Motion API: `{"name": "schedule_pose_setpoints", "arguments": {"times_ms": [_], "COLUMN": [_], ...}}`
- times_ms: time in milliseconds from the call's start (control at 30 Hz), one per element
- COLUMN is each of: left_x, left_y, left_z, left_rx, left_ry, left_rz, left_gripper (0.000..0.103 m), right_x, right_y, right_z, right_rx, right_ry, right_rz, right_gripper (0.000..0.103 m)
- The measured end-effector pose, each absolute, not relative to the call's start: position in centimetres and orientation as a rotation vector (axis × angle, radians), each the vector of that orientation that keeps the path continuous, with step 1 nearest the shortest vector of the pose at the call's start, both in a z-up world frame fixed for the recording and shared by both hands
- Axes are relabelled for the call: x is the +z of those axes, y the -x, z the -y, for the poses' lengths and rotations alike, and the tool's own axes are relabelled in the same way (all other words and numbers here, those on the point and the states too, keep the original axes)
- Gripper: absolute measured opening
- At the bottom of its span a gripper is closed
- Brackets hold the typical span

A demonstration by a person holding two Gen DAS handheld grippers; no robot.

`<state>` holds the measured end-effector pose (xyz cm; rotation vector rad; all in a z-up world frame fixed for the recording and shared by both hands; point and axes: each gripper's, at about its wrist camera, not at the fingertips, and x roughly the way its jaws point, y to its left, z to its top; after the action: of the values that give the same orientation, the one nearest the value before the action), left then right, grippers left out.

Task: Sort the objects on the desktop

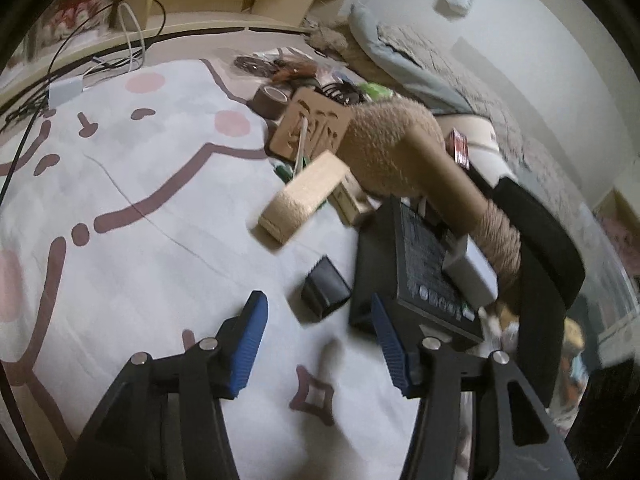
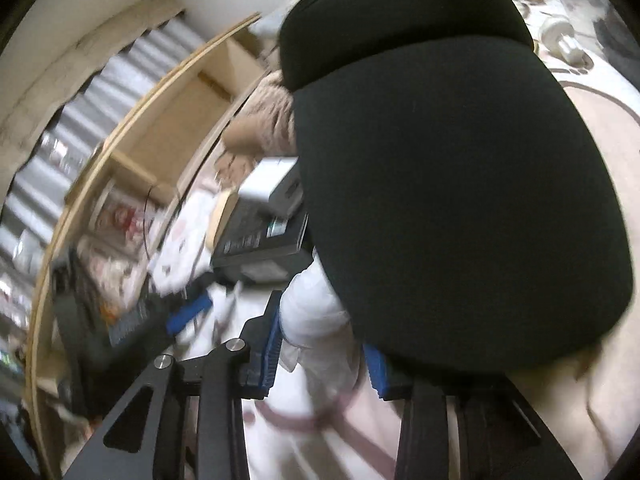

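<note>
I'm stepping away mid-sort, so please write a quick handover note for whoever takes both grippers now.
Left gripper: open, empty, over the mat, with a small black case just ahead.
Right gripper: appears closed on a white crumpled bundle, beside a big black cushion.
Done: unclear; a white adapter lies on the black box.
Left: wooden block and tape roll, loose on the mat.

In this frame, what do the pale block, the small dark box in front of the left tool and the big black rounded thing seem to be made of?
Pale block: looks like unfinished light wood, matte with faint grain, though blur leaves cardboard possible.
Small dark box: probably hard plastic or coated card, with a ridged edge and a dull sheen.
Big black rounded thing: fabric-covered padding, matte, with a sewn seam across it.
</note>
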<state>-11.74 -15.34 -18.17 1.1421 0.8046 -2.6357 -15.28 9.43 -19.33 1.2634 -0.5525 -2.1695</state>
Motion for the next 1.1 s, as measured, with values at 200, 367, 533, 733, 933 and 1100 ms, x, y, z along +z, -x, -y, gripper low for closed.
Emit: {"name": "schedule_pose_setpoints", "arguments": {"times_ms": [200, 367, 533, 733, 933, 1100], "left_x": [-18.1, -18.5, -18.9, -19.2, -18.7, -17.7], "left_y": [12.7, 14.1, 15.3, 15.7, 14.3, 12.2], "left_z": [15.8, 15.4, 15.3, 14.0, 12.7, 13.3], "left_rx": [-2.597, -2.61, -2.564, -2.591, -2.636, -2.66], "left_ry": [-1.132, -1.172, -1.186, -1.263, -1.254, -1.219], "left_rz": [-0.762, -0.746, -0.643, -0.52, -0.426, -0.537], "left_gripper": [0.054, 0.054, 0.054, 0.032, 0.025, 0.025], "right_x": [-19.0, -18.6, -19.1, -19.5, -19.4, -18.7], "right_y": [11.8, 8.9, 7.9, 8.1, 8.0, 7.9], "right_z": [-12.1, -14.9, -16.0, -16.9, -17.2, -17.8], "right_rx": [-2.118, -2.152, -2.175, -2.175, -2.179, -2.199], "right_ry": [-1.293, -1.248, -1.22, -1.225, -1.218, -1.176], "right_rz": [0.401, 0.363, 0.403, 0.397, 0.428, 0.474], "right_gripper": [0.036, 0.036, 0.036, 0.036, 0.036, 0.036]}}
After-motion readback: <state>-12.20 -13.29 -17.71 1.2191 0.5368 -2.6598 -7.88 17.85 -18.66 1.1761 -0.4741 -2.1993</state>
